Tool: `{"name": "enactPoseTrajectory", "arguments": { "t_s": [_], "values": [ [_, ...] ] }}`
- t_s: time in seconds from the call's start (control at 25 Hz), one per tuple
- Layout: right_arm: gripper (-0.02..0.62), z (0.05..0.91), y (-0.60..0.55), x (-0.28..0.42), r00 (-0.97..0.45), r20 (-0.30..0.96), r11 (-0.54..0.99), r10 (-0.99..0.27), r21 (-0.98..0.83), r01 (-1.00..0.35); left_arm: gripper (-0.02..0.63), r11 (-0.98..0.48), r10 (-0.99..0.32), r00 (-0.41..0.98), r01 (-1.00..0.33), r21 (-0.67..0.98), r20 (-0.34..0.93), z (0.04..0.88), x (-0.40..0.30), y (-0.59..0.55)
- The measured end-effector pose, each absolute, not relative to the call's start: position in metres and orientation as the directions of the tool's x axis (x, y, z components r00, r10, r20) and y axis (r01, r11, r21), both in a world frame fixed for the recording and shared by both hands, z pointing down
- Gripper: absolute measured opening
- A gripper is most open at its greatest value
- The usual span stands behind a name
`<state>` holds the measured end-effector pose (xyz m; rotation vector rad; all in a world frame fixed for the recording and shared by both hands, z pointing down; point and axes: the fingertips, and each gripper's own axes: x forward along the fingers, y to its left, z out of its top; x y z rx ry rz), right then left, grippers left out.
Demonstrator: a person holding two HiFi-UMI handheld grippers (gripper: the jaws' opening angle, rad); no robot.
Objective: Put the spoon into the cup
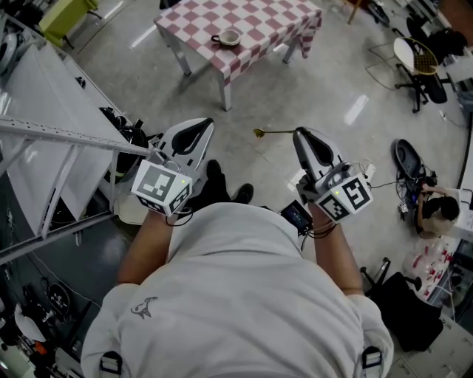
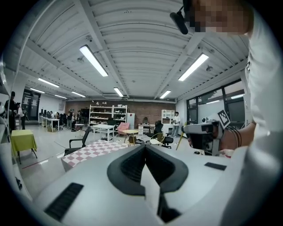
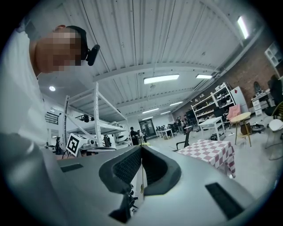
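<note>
Right tool clenched on spoon; left tool clenched, empty. Cup on tabletop well ahead: walk up, keep grip firm, lower bowl-end into cup.

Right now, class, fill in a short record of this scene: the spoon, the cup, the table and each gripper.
spoon: gold, clamped by its handle, bowl pointing to the person's left
right gripper: shut on the spoon, held above the floor
left gripper: shut, nothing between its jaws
cup: upright on the checked table, ahead of the person, apart from both grippers
task state: spoon not yet in the cup
</note>
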<state>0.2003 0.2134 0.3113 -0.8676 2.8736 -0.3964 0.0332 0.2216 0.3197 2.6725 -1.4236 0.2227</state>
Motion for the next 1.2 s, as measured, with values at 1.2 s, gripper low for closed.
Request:
{"name": "enactPoseTrajectory", "arguments": {
  "t_s": [1.2],
  "values": [
    [0.034,0.279,0.087,0.077,-0.804,-0.089,0.793,-0.589,-0.254,-0.553,0.014,-0.625,-0.770,0.620,-0.780,0.014,0.152,0.302,-0.085,0.086]
  ]
}}
